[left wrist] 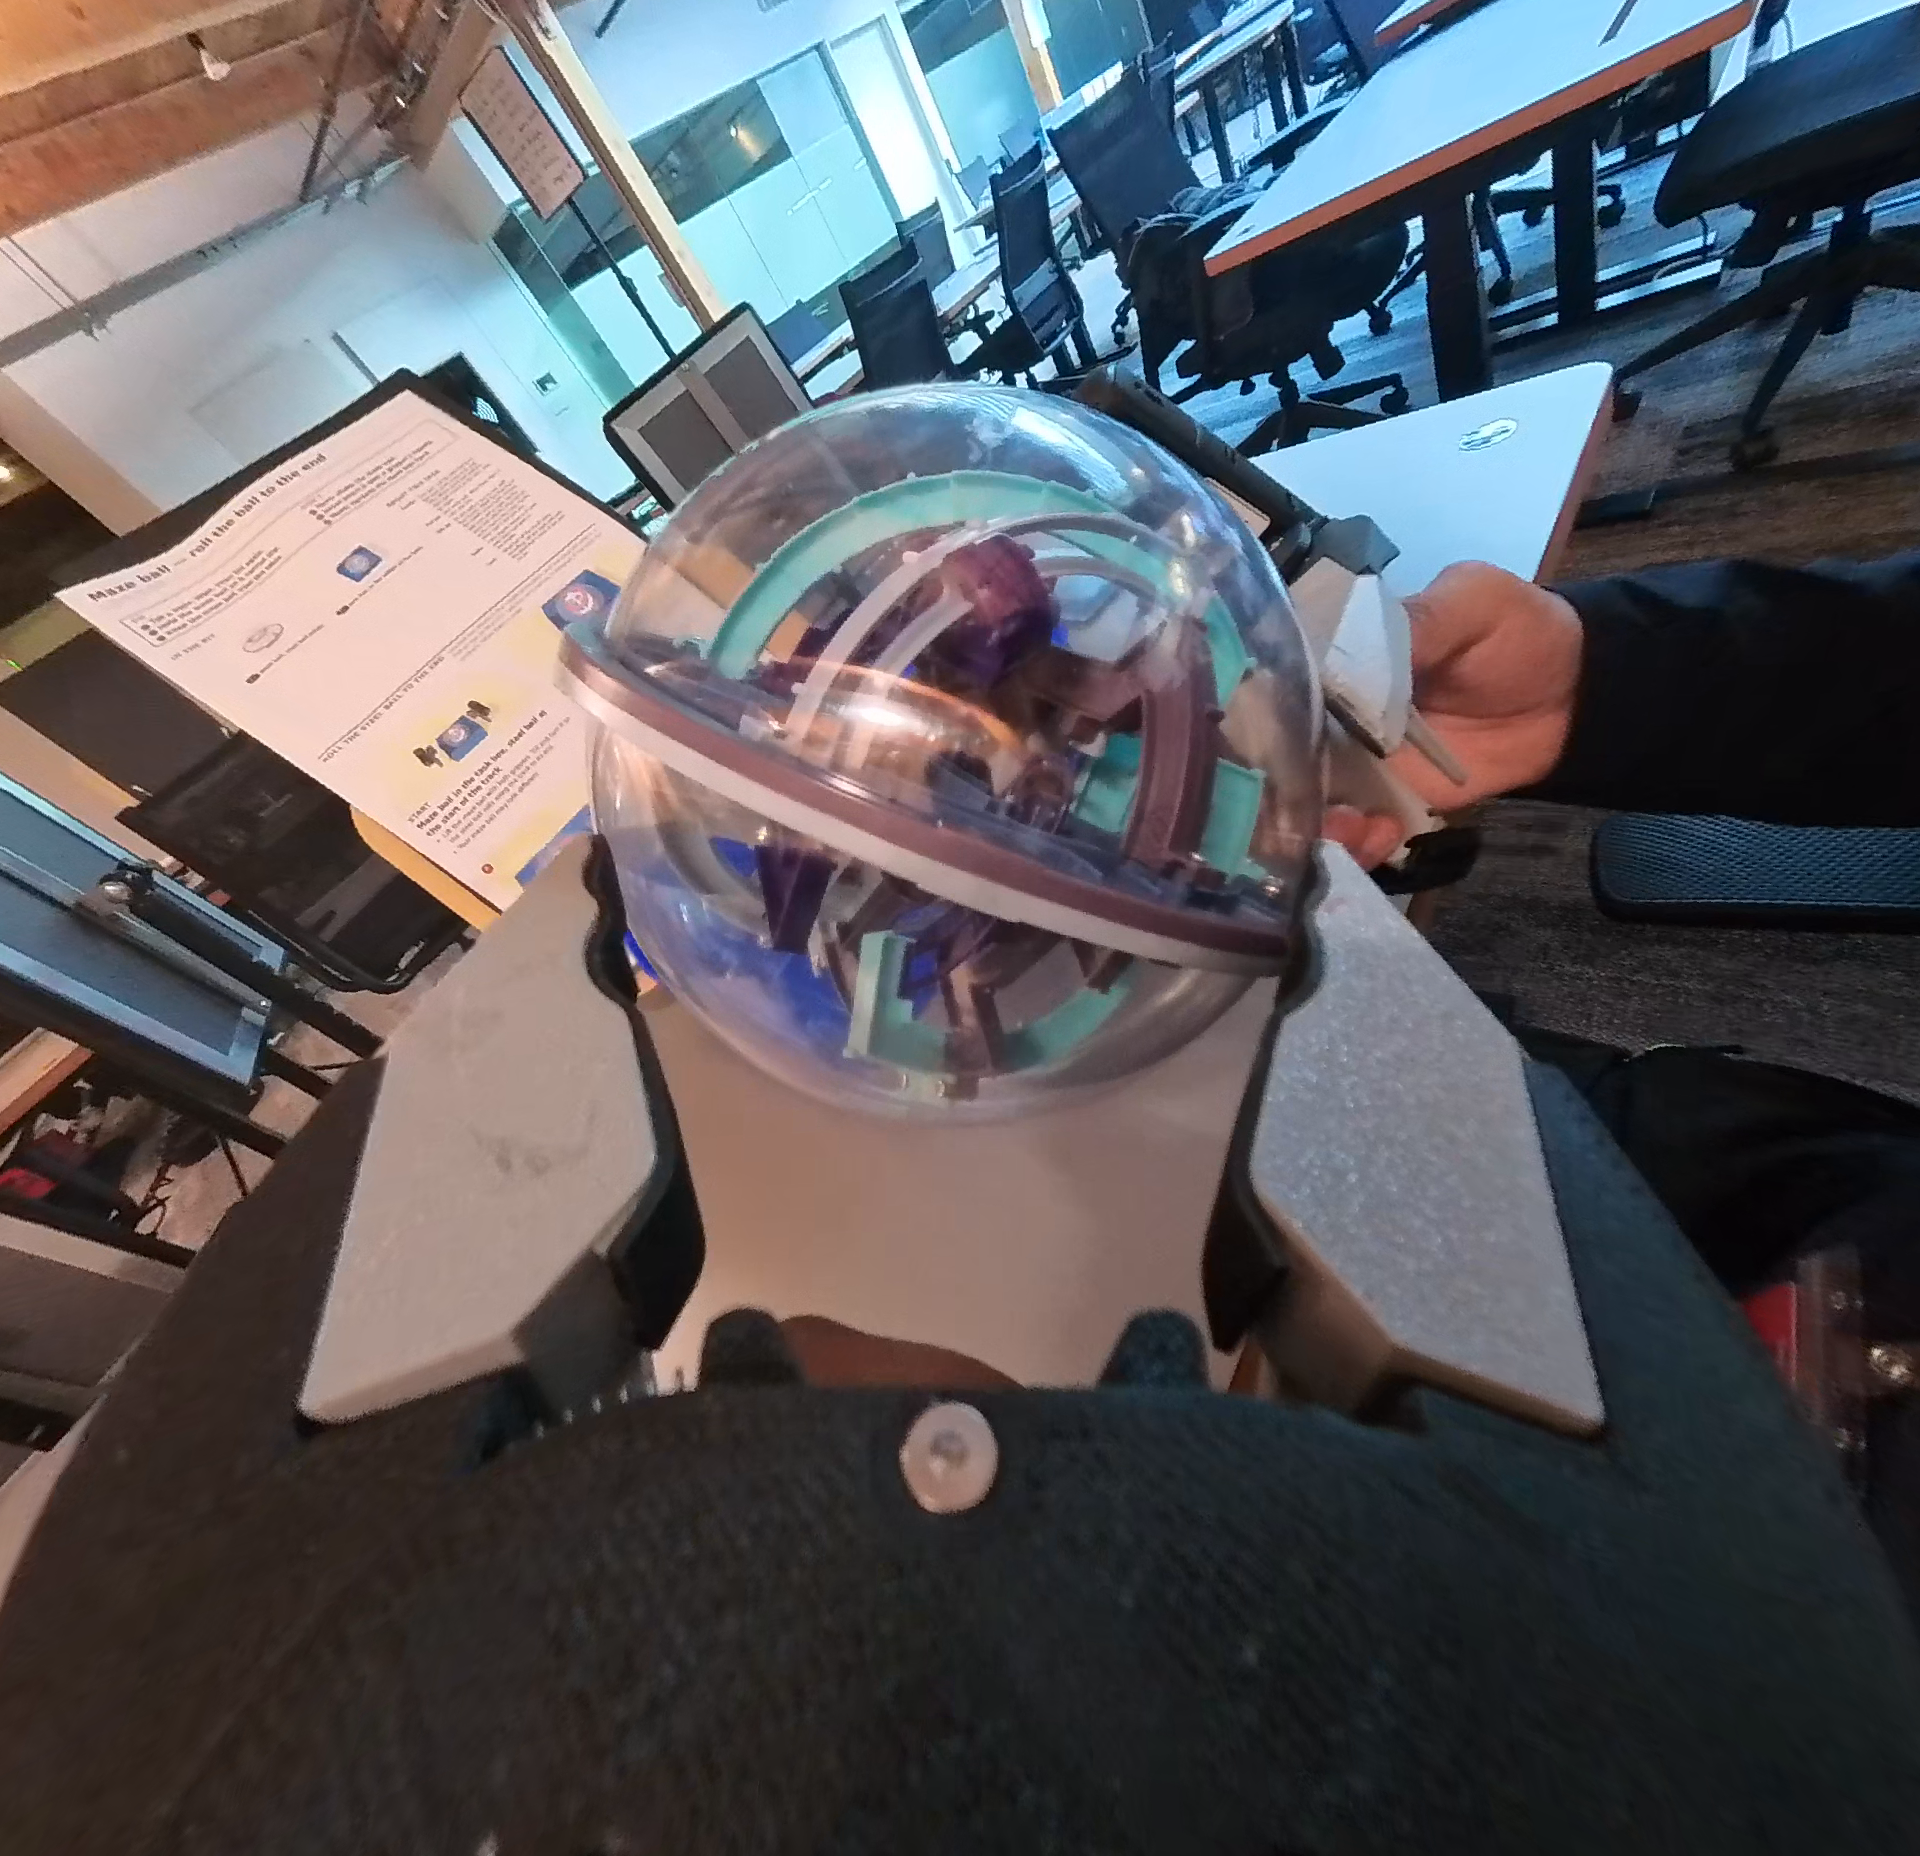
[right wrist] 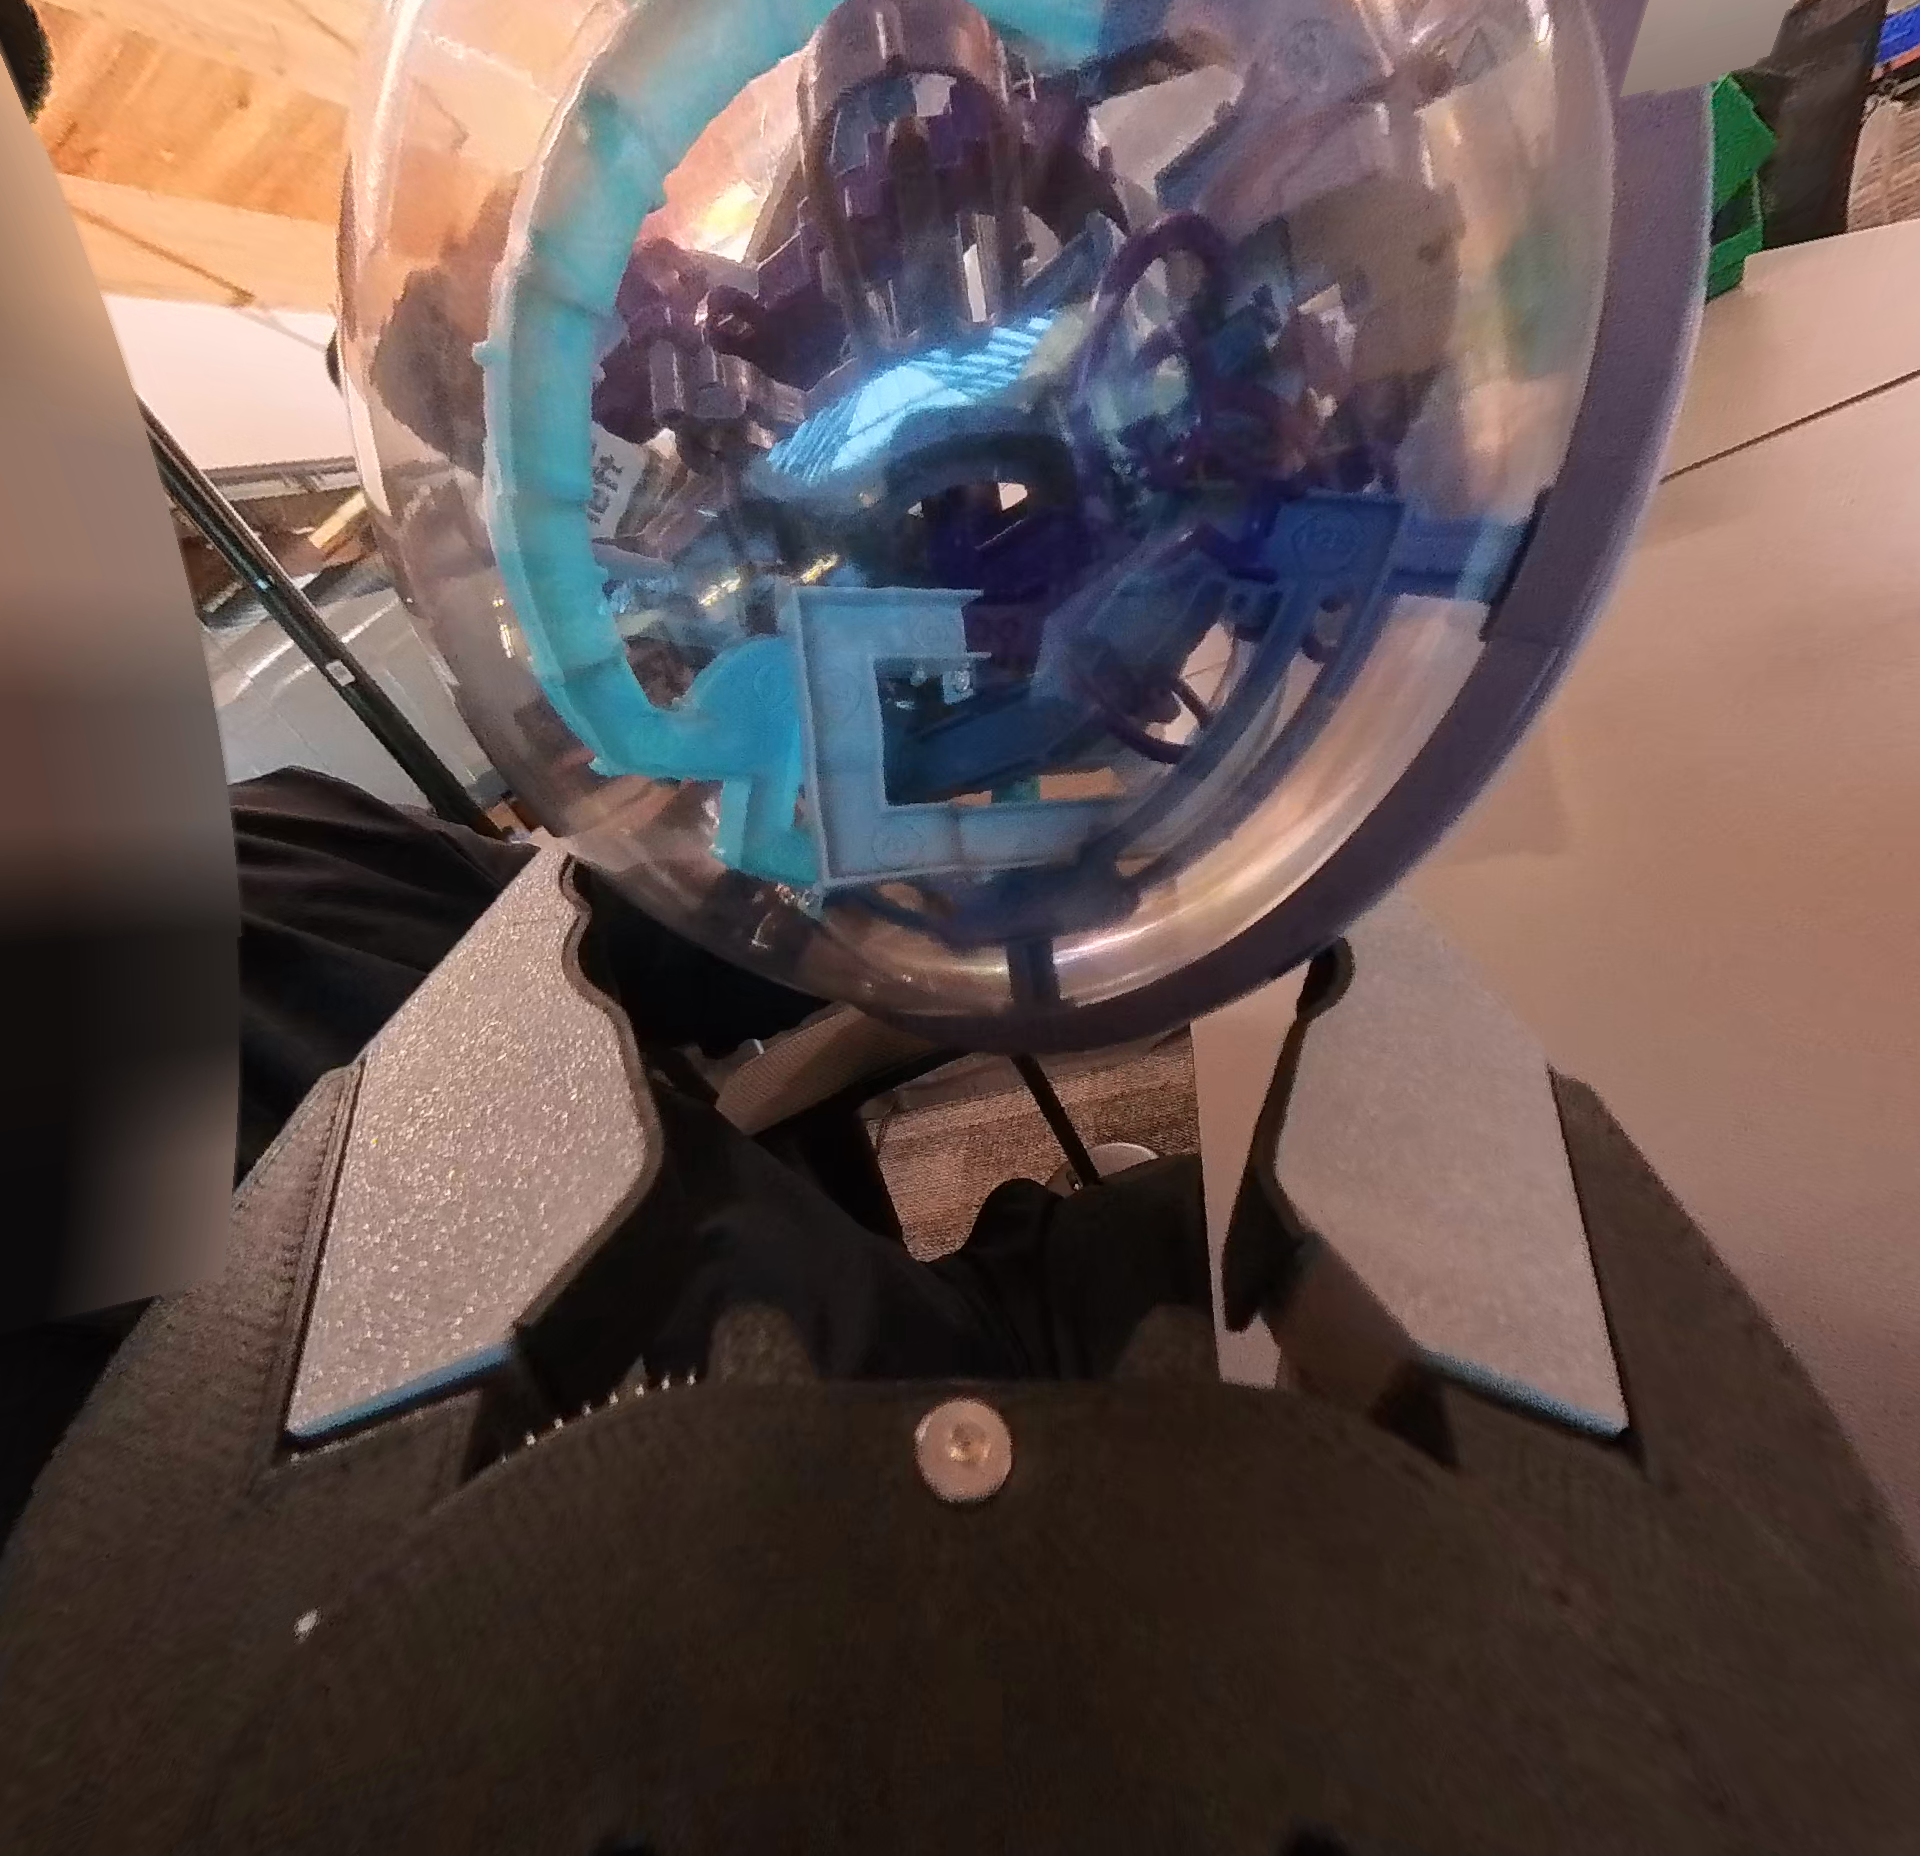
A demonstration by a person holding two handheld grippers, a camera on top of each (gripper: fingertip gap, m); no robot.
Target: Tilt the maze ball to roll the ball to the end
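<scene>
The maze ball (left wrist: 935, 767) is a clear plastic sphere with teal, purple and blue tracks inside and a purple-and-white rim around its middle. In the left wrist view it is lifted off the table and tilted, with the rim sloping down to the right. My left gripper (left wrist: 956, 881) is shut on it, with a pad pressed on each side. My right gripper (left wrist: 1351, 663), held by a hand (left wrist: 1486, 694), grips the ball's far right side. In the right wrist view the ball (right wrist: 935, 456) fills the frame and my right gripper (right wrist: 945, 923) is shut on its lower part. I cannot pick out the steel ball for certain.
A printed instruction sheet (left wrist: 343, 622) leans on a stand behind the ball to the left. A closed white laptop (left wrist: 1455, 466) lies on the table to the right. Office chairs (left wrist: 1195, 237) and desks (left wrist: 1507, 92) stand beyond. A green object (right wrist: 1730, 185) sits on the white table (right wrist: 1766, 663).
</scene>
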